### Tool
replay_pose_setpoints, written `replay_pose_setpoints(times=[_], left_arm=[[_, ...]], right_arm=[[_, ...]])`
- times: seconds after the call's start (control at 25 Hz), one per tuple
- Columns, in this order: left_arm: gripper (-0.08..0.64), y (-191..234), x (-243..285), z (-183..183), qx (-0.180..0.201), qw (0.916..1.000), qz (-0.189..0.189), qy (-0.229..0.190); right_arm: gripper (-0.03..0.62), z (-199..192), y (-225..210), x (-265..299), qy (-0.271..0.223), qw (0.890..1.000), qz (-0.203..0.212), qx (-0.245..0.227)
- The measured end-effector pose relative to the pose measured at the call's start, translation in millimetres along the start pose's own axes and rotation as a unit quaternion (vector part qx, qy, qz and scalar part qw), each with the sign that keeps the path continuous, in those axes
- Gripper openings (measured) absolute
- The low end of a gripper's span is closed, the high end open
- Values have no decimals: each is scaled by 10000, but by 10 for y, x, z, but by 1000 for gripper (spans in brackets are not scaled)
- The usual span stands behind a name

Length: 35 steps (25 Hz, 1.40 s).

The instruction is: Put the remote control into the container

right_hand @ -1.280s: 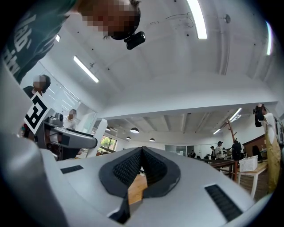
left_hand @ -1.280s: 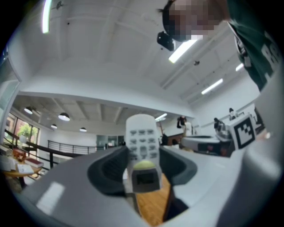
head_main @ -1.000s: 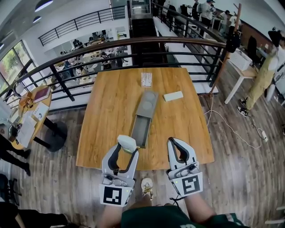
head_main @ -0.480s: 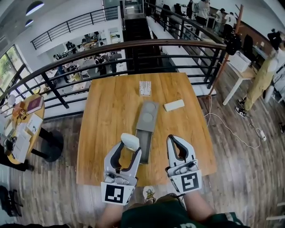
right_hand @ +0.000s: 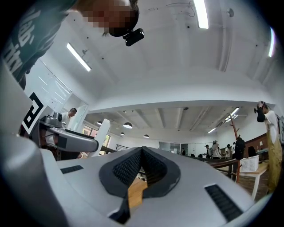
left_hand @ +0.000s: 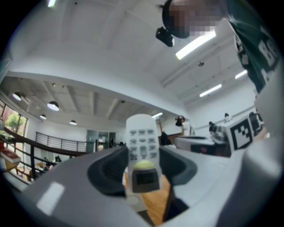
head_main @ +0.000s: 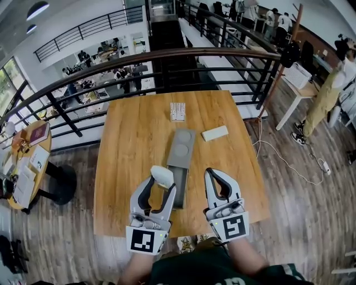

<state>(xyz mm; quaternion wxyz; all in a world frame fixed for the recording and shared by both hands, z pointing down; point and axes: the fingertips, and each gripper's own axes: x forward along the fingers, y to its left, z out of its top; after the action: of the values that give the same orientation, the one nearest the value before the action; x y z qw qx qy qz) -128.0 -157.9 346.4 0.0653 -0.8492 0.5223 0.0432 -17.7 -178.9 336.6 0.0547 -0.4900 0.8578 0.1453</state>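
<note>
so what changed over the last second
The left hand-held gripper and right hand-held gripper both moved forward over the wooden table, bringing the remote control alongside the open near end of the grey container. No grip changed: the left stays shut on the remote, the right shut and empty. Container and white box lie as before.

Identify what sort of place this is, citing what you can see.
Probably an open-plan office mezzanine: a wooden table stands beside a black railing overlooking a lower floor of desks and people, with strip lights on the ceiling.
</note>
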Motion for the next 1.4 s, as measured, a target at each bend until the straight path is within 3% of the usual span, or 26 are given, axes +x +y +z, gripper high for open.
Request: replay_pose_setpoints(times=[0.68,0.88,1.12,1.28,1.4], left_arm=[[219,10,215,-44,333,9989,283,171],[219,-47,294,-121,185,9988,322,325],[218,-1,342,-491,324,9956,384,789],[218,57,377,-817,149,9906,496,1265],[218,31,435,-1124,-82,9837,348,1763]], right_arm=[[17,-64,-225,111,-49,9995,257,201],[17,-119,-257,111,5,9993,302,213],[17,-192,-232,161,10,9989,371,275],[17,-225,-211,194,-11,9986,445,281],[17,-254,-207,213,-16,9983,500,285]])
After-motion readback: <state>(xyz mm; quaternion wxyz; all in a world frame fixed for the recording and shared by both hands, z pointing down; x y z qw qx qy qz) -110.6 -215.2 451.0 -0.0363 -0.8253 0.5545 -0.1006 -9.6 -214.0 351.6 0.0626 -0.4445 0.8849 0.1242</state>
